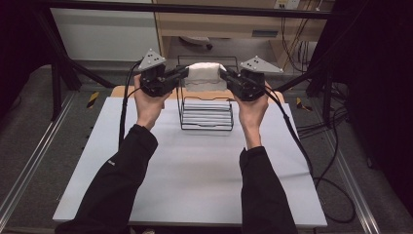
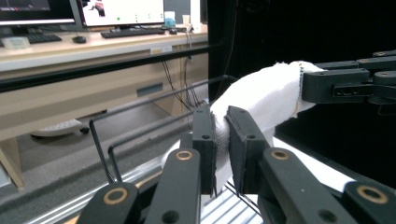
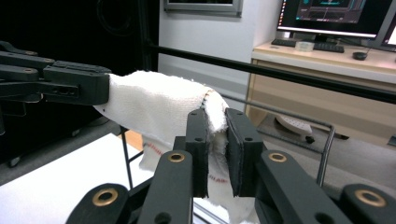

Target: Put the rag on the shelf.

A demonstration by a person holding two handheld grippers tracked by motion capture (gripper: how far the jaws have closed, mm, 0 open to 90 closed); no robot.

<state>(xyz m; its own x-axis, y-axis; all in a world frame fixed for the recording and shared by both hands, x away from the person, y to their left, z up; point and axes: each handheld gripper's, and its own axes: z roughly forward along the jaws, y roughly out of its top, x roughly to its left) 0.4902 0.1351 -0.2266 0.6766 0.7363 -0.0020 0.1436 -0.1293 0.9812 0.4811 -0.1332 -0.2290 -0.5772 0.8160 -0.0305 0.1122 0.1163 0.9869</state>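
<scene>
- Now I hold a white cloth (image 1: pixel 205 75) stretched above a wire rack (image 1: pixel 206 113).
- Left gripper (image 1: pixel 184 71) and right gripper (image 1: pixel 223 73) each pinch one end.
- I should keep tension even while lowering.

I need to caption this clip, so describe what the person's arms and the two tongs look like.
Long black sleeves cover both forearms. The left tongs and right tongs are black, each topped by a grey three-cornered plate and trailing a black cable. The linkages carry brass-coloured pivot rings.
</scene>
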